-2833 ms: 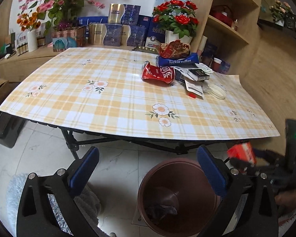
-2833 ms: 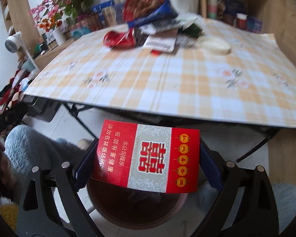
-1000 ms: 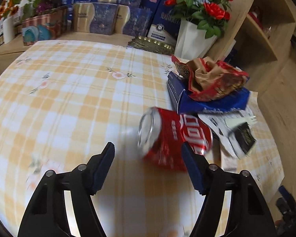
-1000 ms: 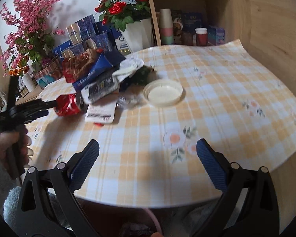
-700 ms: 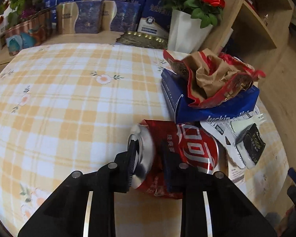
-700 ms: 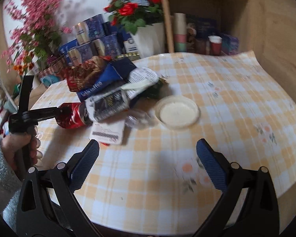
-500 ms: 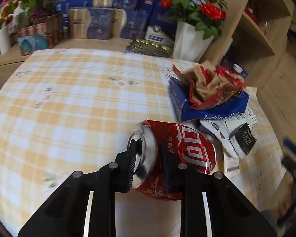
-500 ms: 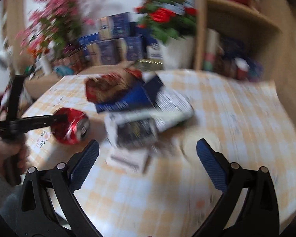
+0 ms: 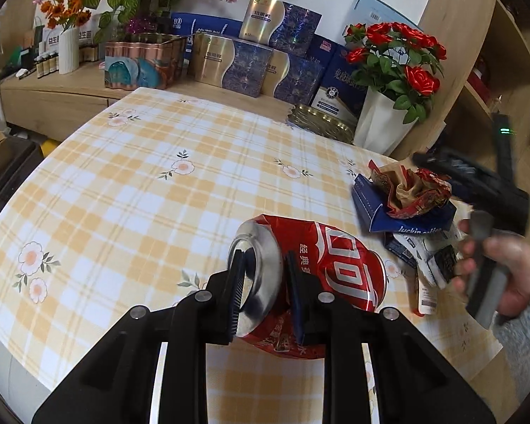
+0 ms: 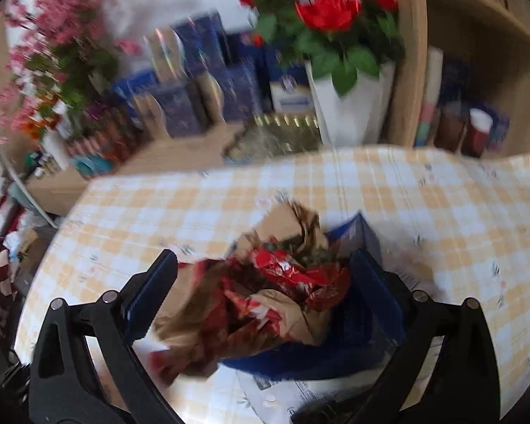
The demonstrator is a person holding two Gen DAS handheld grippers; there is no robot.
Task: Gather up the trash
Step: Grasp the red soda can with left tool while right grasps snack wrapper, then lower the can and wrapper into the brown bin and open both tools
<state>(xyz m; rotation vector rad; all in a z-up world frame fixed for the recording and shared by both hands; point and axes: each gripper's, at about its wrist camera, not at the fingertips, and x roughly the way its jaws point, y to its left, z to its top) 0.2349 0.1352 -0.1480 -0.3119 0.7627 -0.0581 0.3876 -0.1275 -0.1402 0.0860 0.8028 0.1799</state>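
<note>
A crushed red soda can point(image 9: 339, 268) lies on its side over the checked tablecloth point(image 9: 141, 194). My left gripper point(image 9: 263, 293) is shut on the can's silver top rim, one pad inside the mouth side and one on the red wall. A crumpled red-and-brown wrapper point(image 10: 265, 296) sits on a blue carton point(image 10: 353, 318). My right gripper point(image 10: 265, 282) is open and straddles both, its pads apart from them; this view is blurred. In the left wrist view a hand point(image 9: 505, 275) holds that gripper over the wrapper point(image 9: 410, 190).
Papers and a small dark pack point(image 9: 438, 258) lie under the blue carton. A white vase of red roses point(image 9: 381, 130), a gold tray point(image 9: 318, 123) and stacked gift boxes point(image 9: 251, 63) stand behind the table. A wooden shelf point(image 10: 477, 70) is at the right.
My left jaws closed on the can's rim and drew back with it. My right gripper swept left across the table, past the round white lid, to stand over the wrapper pile.
</note>
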